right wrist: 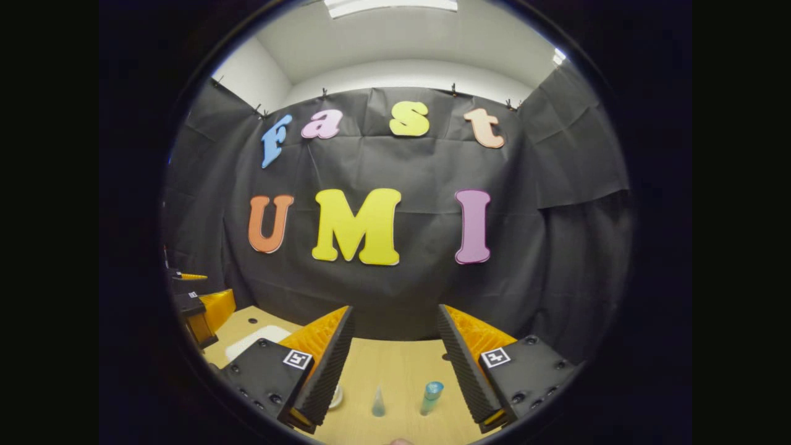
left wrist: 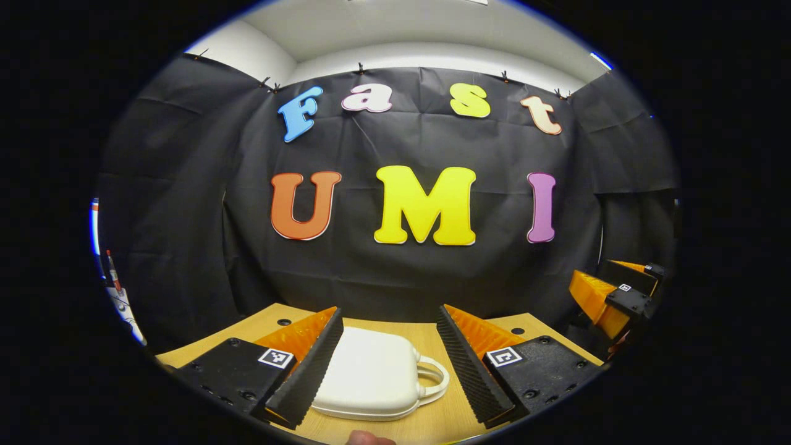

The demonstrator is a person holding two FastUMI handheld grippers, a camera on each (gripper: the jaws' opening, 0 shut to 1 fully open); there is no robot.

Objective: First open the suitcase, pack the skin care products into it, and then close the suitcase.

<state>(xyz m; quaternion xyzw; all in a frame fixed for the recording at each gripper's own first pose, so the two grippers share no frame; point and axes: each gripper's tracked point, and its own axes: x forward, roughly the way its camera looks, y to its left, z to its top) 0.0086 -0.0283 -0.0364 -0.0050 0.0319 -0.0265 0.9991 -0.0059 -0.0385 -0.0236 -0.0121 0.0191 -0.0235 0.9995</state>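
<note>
Each gripper, left [left wrist: 389, 364] and right [right wrist: 395, 361], has two wedge-shaped orange fingers [left wrist: 296, 337] faced with black ribbed pads [right wrist: 324, 371]. The fingers mount on black blocks [left wrist: 232, 374] studded with dark screws, each block carrying a small square black-and-white marker [right wrist: 496, 356].

The left gripper [left wrist: 389, 346] is held level and pointed forward, its two fingers spread wide with nothing pressed between the ribbed pads [left wrist: 312, 371]. The right gripper [right wrist: 395, 349] is held in the same attitude, fingers likewise parted and no contact made. In the left gripper view the right gripper [left wrist: 615, 296] is seen at the far right, raised. In the right gripper view the left gripper [right wrist: 201, 309] is seen at the far left edge.
</note>
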